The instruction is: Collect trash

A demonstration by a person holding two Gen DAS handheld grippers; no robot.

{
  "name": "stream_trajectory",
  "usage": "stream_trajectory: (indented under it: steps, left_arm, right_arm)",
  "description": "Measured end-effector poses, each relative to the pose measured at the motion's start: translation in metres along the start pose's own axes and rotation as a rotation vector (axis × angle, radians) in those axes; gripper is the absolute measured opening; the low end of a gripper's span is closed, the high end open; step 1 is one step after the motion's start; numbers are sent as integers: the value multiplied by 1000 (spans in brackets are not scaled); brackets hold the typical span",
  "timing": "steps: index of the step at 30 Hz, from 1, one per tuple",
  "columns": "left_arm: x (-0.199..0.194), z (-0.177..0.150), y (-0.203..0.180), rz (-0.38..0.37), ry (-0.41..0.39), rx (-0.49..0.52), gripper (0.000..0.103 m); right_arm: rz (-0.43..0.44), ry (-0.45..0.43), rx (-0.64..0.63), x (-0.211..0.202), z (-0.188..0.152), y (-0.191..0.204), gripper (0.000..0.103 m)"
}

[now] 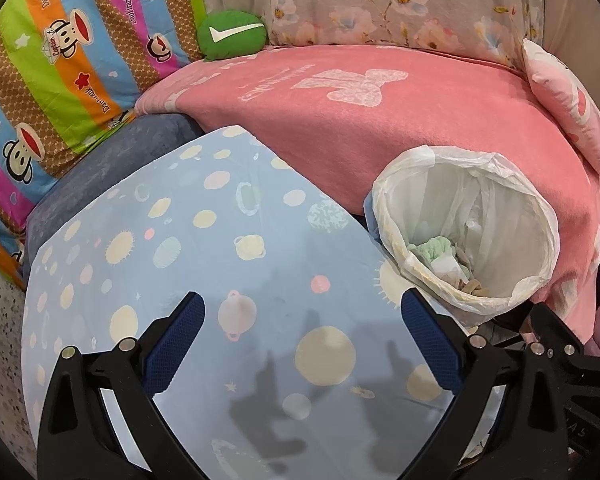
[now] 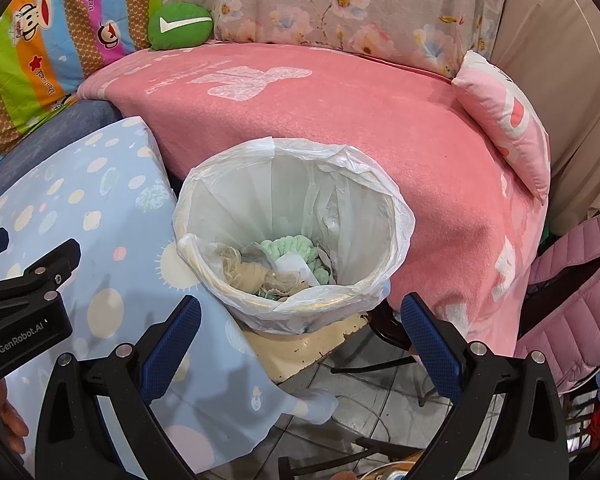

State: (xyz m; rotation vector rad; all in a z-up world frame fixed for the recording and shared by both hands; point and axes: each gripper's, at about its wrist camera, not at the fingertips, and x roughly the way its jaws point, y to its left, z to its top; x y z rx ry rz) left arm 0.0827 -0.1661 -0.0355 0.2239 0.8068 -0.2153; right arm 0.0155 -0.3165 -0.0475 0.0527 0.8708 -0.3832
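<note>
- My left gripper (image 1: pixel 302 336) is spread wide, its blue ribbed pads holding nothing; it hangs above the pale blue cloth printed with cream planets and suns (image 1: pixel 204 264), and its shadow falls on that cloth.
- My right gripper (image 2: pixel 300 340) is equally wide apart and empty, with the round bin lined with a thin white plastic bag (image 2: pixel 204 216) just ahead between its fingers.
- The collected trash (image 2: pixel 276 264) lies at the bottom of the bin: soft mint-green fluffy stuff, beige netted wads and crumpled white paper. From the left wrist view the same bin (image 1: pixel 540 216) sits off to the right, tucked between the blue cloth and the fuzzy pink blanket (image 1: pixel 380 120).
- The bag's crinkled edge folds over the rim; below it a cream base with chipped dark edges (image 2: pixel 316 344) shows.
- In the right wrist view, my left gripper's black body (image 2: pixel 24 300) crosses the left edge.
- Around: a green round cushion with a white tick (image 1: pixel 232 34), a striped cartoon-monkey quilt (image 1: pixel 52 80), a floral fabric (image 1: pixel 380 0), a small pink pillow (image 2: pixel 504 120), a quilted pink jacket (image 2: pixel 572 292), and cables on grey tiles (image 2: pixel 360 384).
</note>
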Motion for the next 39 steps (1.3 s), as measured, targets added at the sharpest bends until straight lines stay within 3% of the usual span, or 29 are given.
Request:
stream_trajectory:
  steps: [39]
  left_arm:
    - [9, -6, -2, -21, 21, 27, 94]
  right_arm:
    - [-8, 6, 2, 4, 1, 0, 96]
